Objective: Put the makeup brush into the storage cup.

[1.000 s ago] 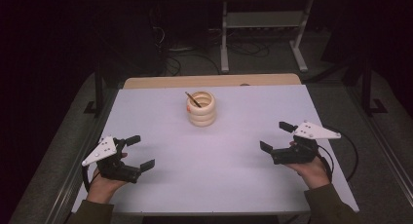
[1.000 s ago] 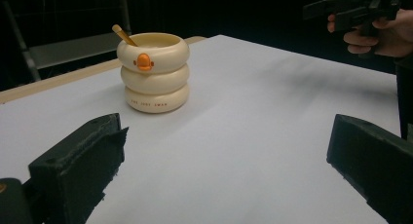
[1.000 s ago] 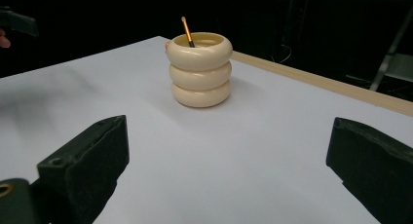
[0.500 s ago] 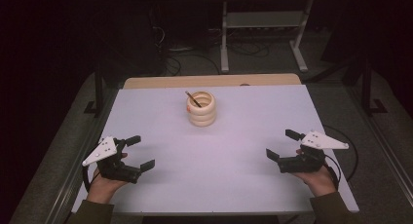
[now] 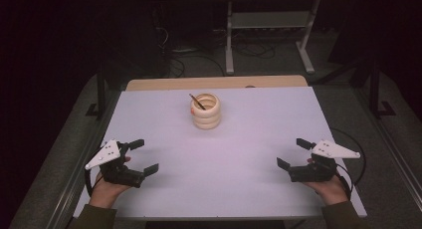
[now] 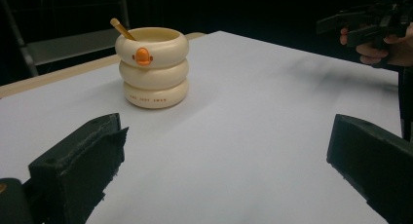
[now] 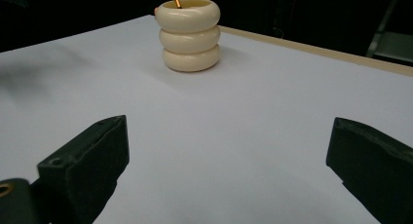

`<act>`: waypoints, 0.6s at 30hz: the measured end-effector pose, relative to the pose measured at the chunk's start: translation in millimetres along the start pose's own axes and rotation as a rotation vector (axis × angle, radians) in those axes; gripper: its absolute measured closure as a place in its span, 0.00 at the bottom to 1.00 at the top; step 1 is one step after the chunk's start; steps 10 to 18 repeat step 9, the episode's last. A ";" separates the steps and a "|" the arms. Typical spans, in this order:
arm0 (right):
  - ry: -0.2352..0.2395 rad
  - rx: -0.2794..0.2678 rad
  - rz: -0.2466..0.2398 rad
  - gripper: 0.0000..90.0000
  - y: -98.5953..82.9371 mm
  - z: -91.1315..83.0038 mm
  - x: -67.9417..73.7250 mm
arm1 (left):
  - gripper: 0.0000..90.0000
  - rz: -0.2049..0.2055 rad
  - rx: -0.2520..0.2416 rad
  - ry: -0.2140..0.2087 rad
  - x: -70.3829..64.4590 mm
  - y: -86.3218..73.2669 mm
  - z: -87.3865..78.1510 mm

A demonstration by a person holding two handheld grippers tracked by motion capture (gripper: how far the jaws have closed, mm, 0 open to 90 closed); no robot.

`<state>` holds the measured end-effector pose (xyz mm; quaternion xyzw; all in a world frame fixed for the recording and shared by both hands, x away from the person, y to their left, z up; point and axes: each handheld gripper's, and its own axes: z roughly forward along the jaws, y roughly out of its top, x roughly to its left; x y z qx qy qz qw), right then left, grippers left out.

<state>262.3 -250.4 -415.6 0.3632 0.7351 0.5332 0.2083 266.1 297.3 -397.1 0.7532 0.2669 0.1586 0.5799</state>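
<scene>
Lettered (illegibly) cream holder [image 6: 153, 68]

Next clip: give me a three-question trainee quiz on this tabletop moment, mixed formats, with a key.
1. True or false: the left gripper is shut on the cream ringed cup.
2. Multiple choice: what stands in the cup? A) a thin stick B) a toothbrush C) nothing
3. Short answer: how do the jaws of the right gripper stand, and does it hold anything?

Key:
1. False; its jaws are apart and the cup sits far off, toward the far side of the table.
2. A
3. Apart, with nothing between them.
</scene>
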 end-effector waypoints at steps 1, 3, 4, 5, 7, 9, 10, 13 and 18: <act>0.000 0.000 0.002 0.01 -0.1 0.2 0.0 | 0.00 0.004 0.003 -0.001 0.4 -0.1 0.0; -0.001 -0.001 0.002 0.01 -0.1 0.5 -0.1 | 0.00 0.006 0.004 -0.001 0.6 -0.3 0.1; 0.000 0.001 0.004 0.01 -0.2 0.4 0.1 | 0.00 0.006 0.004 -0.001 0.6 -0.4 0.2; 0.001 0.001 0.004 0.01 -0.1 0.4 0.2 | 0.00 0.006 0.005 -0.001 0.7 -0.5 0.2; 0.003 0.000 -0.004 0.01 0.2 0.4 0.1 | 0.00 0.005 0.005 -0.001 0.7 -0.5 0.2; 0.003 -0.003 -0.006 0.01 0.6 0.4 0.2 | 0.00 0.006 0.006 -0.001 0.7 -0.5 0.2; 0.003 -0.003 -0.006 0.01 0.6 0.4 0.2 | 0.00 0.006 0.006 -0.001 0.7 -0.5 0.2; 0.003 -0.003 -0.006 0.01 0.6 0.4 0.2 | 0.00 0.006 0.006 -0.001 0.7 -0.5 0.2; 0.003 -0.003 -0.006 0.01 0.6 0.4 0.2 | 0.00 0.006 0.006 -0.001 0.7 -0.5 0.2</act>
